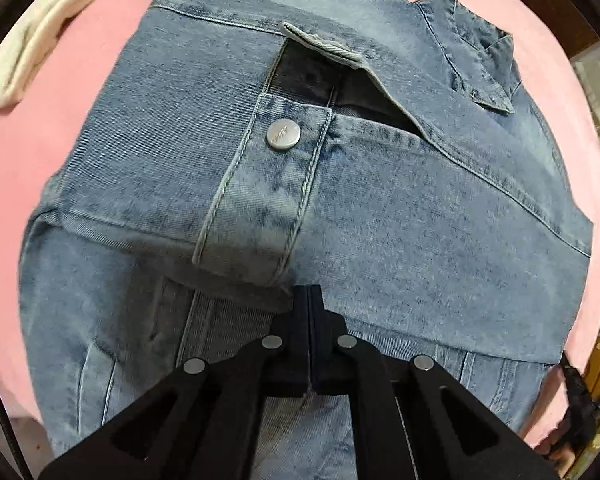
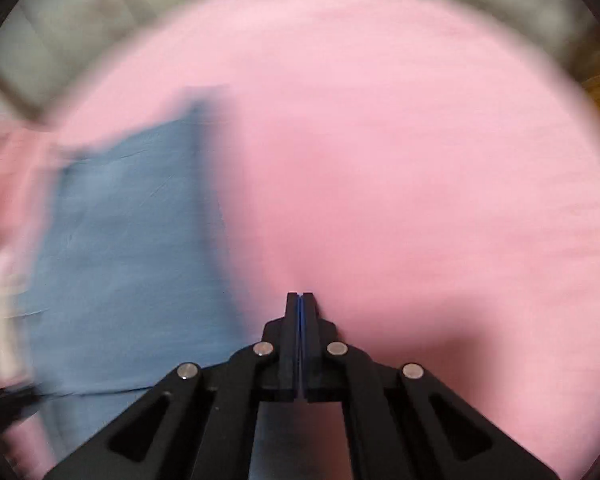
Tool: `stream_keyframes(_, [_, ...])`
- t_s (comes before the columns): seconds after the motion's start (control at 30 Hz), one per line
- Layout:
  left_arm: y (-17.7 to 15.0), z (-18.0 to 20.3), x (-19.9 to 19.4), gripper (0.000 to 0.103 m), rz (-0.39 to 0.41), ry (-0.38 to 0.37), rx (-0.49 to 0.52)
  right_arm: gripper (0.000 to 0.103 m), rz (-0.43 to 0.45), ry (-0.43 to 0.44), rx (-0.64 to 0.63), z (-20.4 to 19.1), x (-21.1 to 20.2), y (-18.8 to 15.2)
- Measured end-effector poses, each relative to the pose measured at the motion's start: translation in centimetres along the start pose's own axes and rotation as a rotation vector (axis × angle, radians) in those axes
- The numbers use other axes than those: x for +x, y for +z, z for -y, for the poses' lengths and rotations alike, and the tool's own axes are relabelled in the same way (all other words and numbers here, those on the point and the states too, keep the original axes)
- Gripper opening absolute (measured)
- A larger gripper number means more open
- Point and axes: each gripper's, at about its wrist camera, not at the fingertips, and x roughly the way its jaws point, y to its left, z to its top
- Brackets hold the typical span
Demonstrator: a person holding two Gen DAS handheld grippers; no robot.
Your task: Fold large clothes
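A blue denim jacket (image 1: 380, 208) lies on a pink sheet (image 1: 84, 92), back up, with both sleeves folded across it. One cuff with a metal button (image 1: 283, 134) lies on top in the middle. My left gripper (image 1: 309, 294) is shut and empty, its tips just above the jacket near the cuff's end. My right gripper (image 2: 301, 300) is shut and empty over bare pink sheet (image 2: 400, 160). In the right wrist view, which is blurred, the jacket (image 2: 132, 260) lies to the left of the gripper.
A folded white cloth (image 1: 32, 40) lies at the far left of the sheet. Furniture and clutter (image 1: 588, 72) stand past the sheet's right edge. A gloved hand (image 1: 576, 408) shows at the lower right.
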Motion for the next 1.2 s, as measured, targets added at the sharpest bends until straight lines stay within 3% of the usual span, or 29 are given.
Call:
stream_keyframes(0.03, [0.2,0.0,-0.5,0.003,0.000,-0.006,0.008,0.000,0.061,0.041,0.016,-0.2,-1.4,0.1])
stream_keyframes(0.1, [-0.2,2.4,-1.4,0.003,0.000,-0.121,0.063,0.000,0.165,0.162,0.031,-2.0,-4.2,-0.1])
stream_keyframes(0.17, [-0.4,5.1,-1.9,0.003,-0.005,-0.236,0.109,0.000,0.175,0.313,-0.029,-5.6,-5.5,-0.4])
stream_keyframes(0.23, [0.1,7.6,-1.8,0.003,-0.013,-0.302,0.127,0.000,0.094,0.495,-0.153,-11.0,-5.1,-1.7])
stream_keyframes(0.33, [2.5,10.1,-1.2,0.001,-0.006,-0.334,0.132,0.000,-0.079,0.706,-0.239,-17.6,-2.5,-2.7])
stream_keyframes(0.4, [5.1,11.4,-1.3,0.002,0.052,-0.300,0.136,0.000,-0.074,0.702,-0.261,-20.3,-1.1,-1.9])
stream_keyframes(0.47, [7.3,11.3,-1.0,0.002,0.065,-0.322,0.124,0.000,-0.062,0.715,-0.244,-21.4,0.6,0.3])
stream_keyframes(0.53, [9.3,10.8,-0.2,0.002,0.066,-0.268,0.125,0.000,-0.078,0.708,-0.201,-21.5,3.0,3.1])
stream_keyframes(0.6, [10.6,9.2,1.1,0.001,0.088,-0.150,0.144,0.000,-0.087,0.643,-0.207,-21.1,5.4,5.5])
stream_keyframes(0.67, [10.9,6.6,1.0,0.001,0.128,-0.120,0.143,0.000,-0.073,0.651,-0.198,-18.3,6.8,7.7])
stream_keyframes(0.7, [10.9,5.1,0.7,0.001,0.153,-0.079,0.139,0.000,-0.046,0.609,-0.179,-16.6,6.8,8.6])
stream_keyframes(0.73, [10.8,3.7,0.4,0.001,0.176,-0.036,0.133,0.000,0.033,0.432,-0.158,-14.4,6.3,9.4])
stream_keyframes(0.77, [10.8,2.6,0.4,0.001,0.192,-0.009,0.124,0.000,0.100,0.310,-0.114,-11.5,5.9,10.2])
stream_keyframes(0.87, [10.6,-1.4,0.1,0.001,0.175,-0.128,0.040,0.000,0.098,0.278,0.038,-5.5,6.0,11.8])
stream_keyframes(0.97, [9.8,-1.0,-0.8,0.001,0.172,-0.103,0.019,0.000,0.163,0.210,-0.018,-5.2,3.3,11.9])
stream_keyframes(1.07, [7.9,3.3,-1.7,0.002,0.160,-0.178,0.088,0.000,0.193,0.437,0.016,-7.1,0.2,9.8])
stream_keyframes(1.13, [6.2,5.9,-1.7,0.002,0.124,-0.234,0.139,0.000,0.097,0.611,0.007,-10.2,0.1,7.1])
stream_keyframes(1.2, [4.6,9.2,-0.7,0.003,0.072,-0.257,0.177,0.000,-0.016,0.706,-0.035,-13.5,0.7,3.7])
